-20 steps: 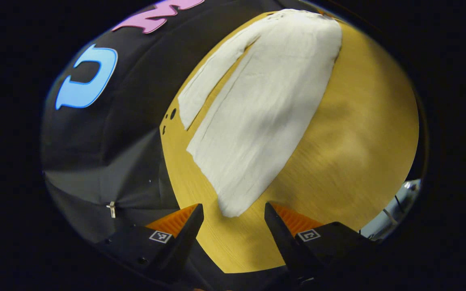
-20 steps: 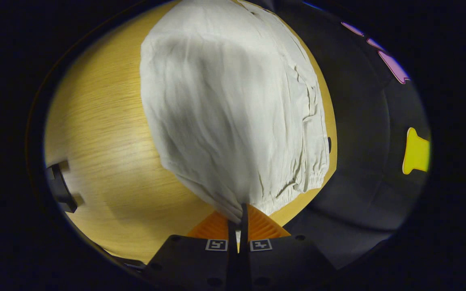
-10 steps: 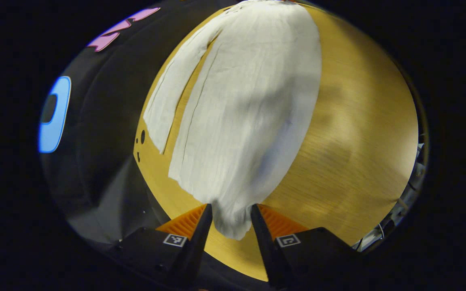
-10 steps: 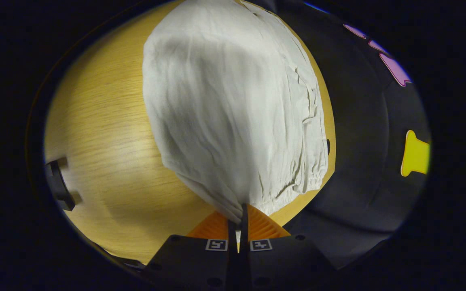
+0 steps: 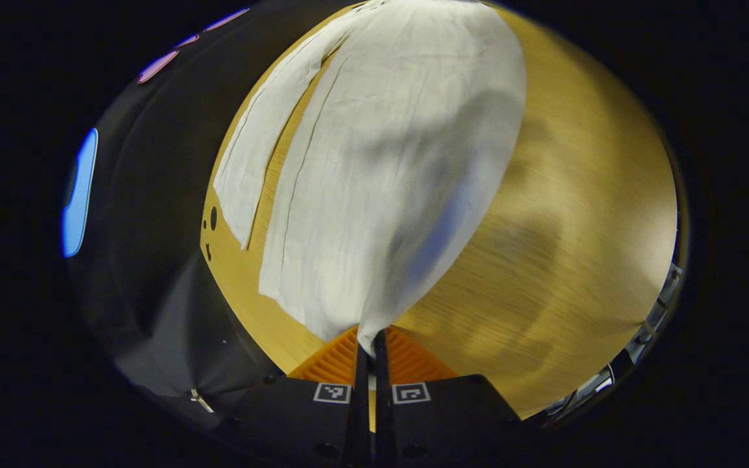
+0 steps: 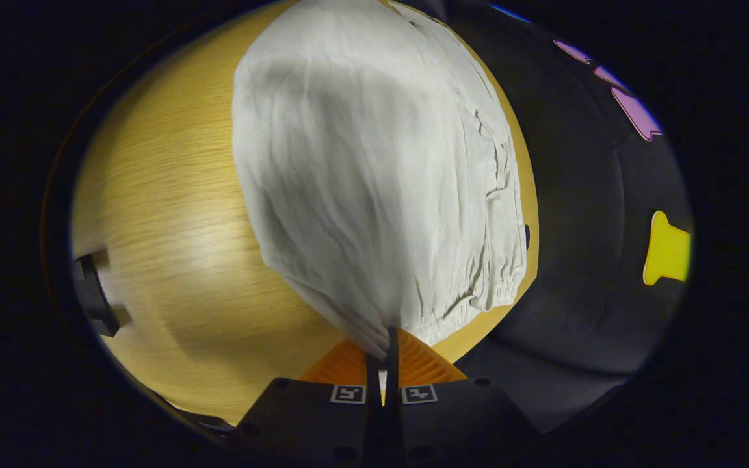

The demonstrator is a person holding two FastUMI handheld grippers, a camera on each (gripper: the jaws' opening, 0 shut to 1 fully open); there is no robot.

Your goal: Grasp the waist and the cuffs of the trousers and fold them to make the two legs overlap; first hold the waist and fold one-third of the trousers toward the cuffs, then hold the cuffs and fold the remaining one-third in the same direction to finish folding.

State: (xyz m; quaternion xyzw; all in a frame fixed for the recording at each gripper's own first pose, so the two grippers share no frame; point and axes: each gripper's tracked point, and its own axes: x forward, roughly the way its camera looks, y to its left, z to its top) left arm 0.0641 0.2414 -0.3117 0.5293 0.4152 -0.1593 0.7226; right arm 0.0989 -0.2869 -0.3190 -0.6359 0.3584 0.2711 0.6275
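White trousers [image 5: 381, 169] lie spread on the wooden table [image 5: 576, 214]. In the left gripper view, the near leg's cuff corner is pinched and drawn up into my left gripper [image 5: 369, 343], which is shut on it. The other leg [image 5: 264, 149] lies flat, farther left. In the right gripper view, the trousers [image 6: 374, 175] stretch away, their gathered waistband [image 6: 478, 302] at the near end. My right gripper [image 6: 384, 348] is shut on the waist's corner, with the cloth pulled up into a peak.
The table's edge [image 5: 238, 305] runs close along the far leg, with the booth's black cloth beyond it. Bare wood [image 6: 153, 214] lies beside the trousers. A dark object [image 6: 95, 302] sits at the table's left rim in the right gripper view.
My left gripper moved forward over the cuff corner and shut on it; it was open a second ago. The right gripper stayed shut on the waist, barely moving.
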